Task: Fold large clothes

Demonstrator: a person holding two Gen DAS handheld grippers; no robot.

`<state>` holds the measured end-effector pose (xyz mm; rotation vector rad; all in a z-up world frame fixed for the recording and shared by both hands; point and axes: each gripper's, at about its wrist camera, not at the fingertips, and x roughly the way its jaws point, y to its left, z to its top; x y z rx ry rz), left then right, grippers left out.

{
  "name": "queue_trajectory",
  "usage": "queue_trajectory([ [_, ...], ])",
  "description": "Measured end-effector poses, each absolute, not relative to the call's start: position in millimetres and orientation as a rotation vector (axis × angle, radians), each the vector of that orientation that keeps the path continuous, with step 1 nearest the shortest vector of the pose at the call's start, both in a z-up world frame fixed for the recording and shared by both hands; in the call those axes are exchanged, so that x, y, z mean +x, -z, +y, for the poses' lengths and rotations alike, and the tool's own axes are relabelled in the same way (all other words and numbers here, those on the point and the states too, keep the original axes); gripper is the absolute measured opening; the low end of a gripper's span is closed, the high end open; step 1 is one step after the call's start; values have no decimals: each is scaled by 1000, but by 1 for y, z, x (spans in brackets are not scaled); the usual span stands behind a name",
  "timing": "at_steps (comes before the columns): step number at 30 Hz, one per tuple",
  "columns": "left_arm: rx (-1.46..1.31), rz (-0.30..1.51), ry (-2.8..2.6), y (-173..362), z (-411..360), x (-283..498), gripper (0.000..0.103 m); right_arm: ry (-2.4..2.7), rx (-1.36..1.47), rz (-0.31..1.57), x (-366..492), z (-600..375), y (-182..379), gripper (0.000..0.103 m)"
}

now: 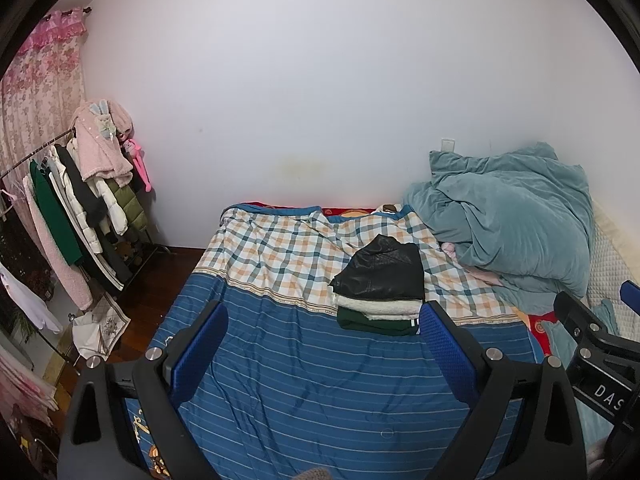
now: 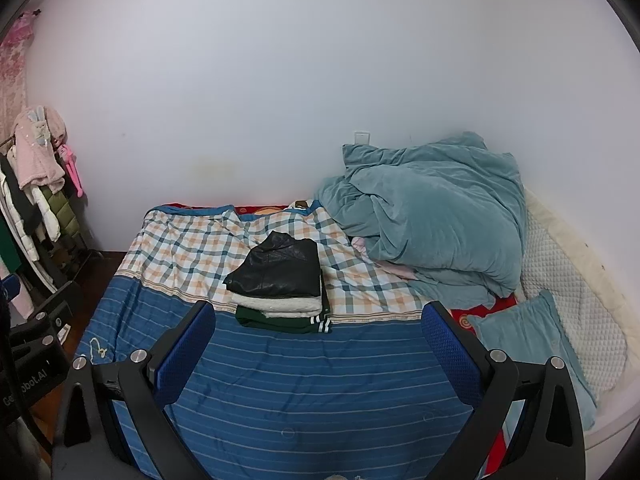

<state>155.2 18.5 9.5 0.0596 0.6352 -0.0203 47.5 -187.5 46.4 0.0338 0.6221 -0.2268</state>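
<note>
Claws, left and right, spread wide, empty, above striped bedspread; folded clothes stack just beyond.

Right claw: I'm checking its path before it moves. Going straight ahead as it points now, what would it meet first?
Probably the blue striped sheet on the bed, just short of the clothes stack. The right claw is open and empty, angled slightly down; depth is unclear, so it might reach the stack first.

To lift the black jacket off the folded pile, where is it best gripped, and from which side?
Probably the near edge of the black jacket, approached from the front. It lies flat on top of the pile, and that edge faces both open grippers and overhangs the white layer slightly.
</note>
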Motion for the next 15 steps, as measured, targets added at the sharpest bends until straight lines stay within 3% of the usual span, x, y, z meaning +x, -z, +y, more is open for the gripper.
queue_trajectory([
  [15, 56, 633, 23, -17, 29, 155, 98, 229, 38, 618, 45, -190, -48, 103],
])
